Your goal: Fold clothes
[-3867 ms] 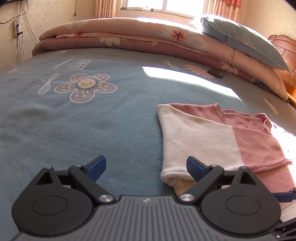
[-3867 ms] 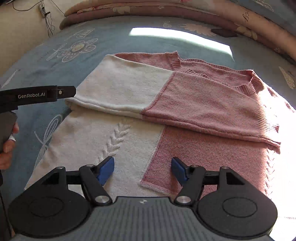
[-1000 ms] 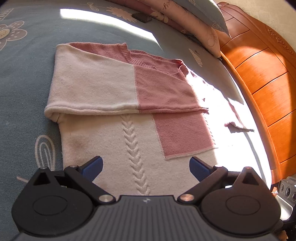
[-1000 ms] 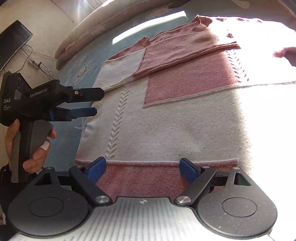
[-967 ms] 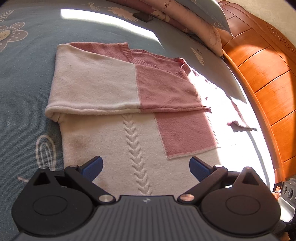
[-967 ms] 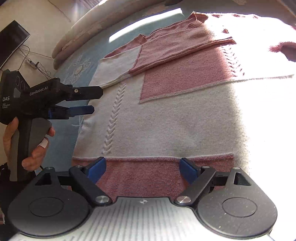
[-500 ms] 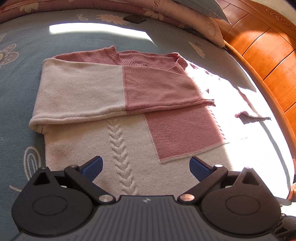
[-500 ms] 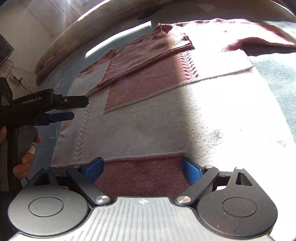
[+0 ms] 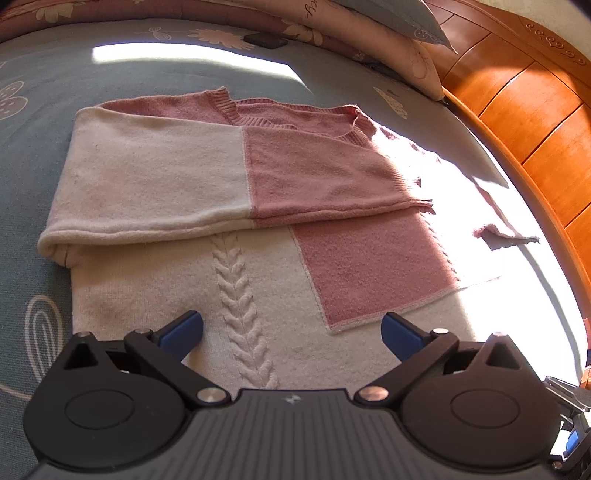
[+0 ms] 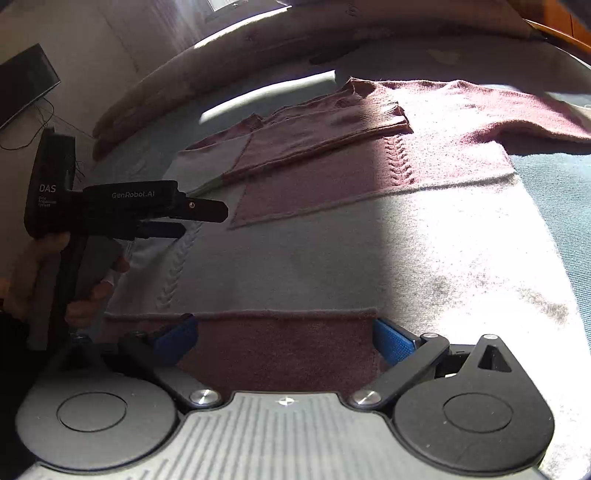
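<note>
A pink and cream knit sweater (image 9: 258, 280) lies flat on the blue bed cover, its left sleeve (image 9: 192, 184) folded across the chest. The other sleeve (image 9: 506, 236) lies spread toward the headboard. My left gripper (image 9: 291, 332) is open and empty, low over the cream body near the cable stitch. In the right wrist view the sweater (image 10: 332, 240) shows from the hem side. My right gripper (image 10: 284, 339) is open and empty over the pink hem band (image 10: 280, 347). The left gripper (image 10: 192, 218) shows there from the side, over the sweater's left edge.
A wooden headboard (image 9: 535, 122) stands at the right. Folded quilts and a pillow (image 9: 369, 26) lie along the far side of the bed. A small dark object (image 9: 266, 40) lies beside the quilts. A dark screen (image 10: 22, 85) hangs on the wall.
The left gripper has drawn back a little, so the sweater sits more to the centre. The right gripper has swung toward the hem's right side, bringing the spread sleeve into view. Both stay open.
</note>
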`<action>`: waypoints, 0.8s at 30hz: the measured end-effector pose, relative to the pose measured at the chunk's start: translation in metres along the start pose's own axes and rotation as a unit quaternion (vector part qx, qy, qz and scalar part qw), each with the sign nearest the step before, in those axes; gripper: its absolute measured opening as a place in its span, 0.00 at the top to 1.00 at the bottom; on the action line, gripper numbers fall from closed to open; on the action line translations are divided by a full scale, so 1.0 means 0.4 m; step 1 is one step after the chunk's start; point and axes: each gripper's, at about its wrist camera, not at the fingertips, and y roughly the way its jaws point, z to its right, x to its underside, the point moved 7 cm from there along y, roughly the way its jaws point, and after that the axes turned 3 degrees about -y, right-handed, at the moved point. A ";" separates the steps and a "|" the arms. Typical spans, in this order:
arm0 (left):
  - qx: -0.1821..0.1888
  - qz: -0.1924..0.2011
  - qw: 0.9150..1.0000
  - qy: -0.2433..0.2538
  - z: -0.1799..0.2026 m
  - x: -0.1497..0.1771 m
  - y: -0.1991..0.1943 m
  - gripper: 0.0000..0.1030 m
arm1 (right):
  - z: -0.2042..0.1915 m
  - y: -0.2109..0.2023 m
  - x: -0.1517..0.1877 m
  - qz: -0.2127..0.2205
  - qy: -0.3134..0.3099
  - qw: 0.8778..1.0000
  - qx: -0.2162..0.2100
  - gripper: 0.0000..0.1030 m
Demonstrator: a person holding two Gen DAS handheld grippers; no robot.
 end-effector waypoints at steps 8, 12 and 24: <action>0.000 0.008 1.000 0.025 0.004 -0.004 0.009 0.01 | -0.010 0.049 0.014 -0.025 -0.002 1.000 -0.002 0.01; -0.009 0.012 1.000 0.020 0.009 -0.011 -0.001 0.01 | -0.010 0.045 0.031 -0.022 -0.011 1.000 0.005 0.01; -0.031 0.016 0.998 0.048 0.041 0.003 0.024 0.01 | 0.055 -0.084 -0.065 0.051 0.011 0.998 0.020 0.04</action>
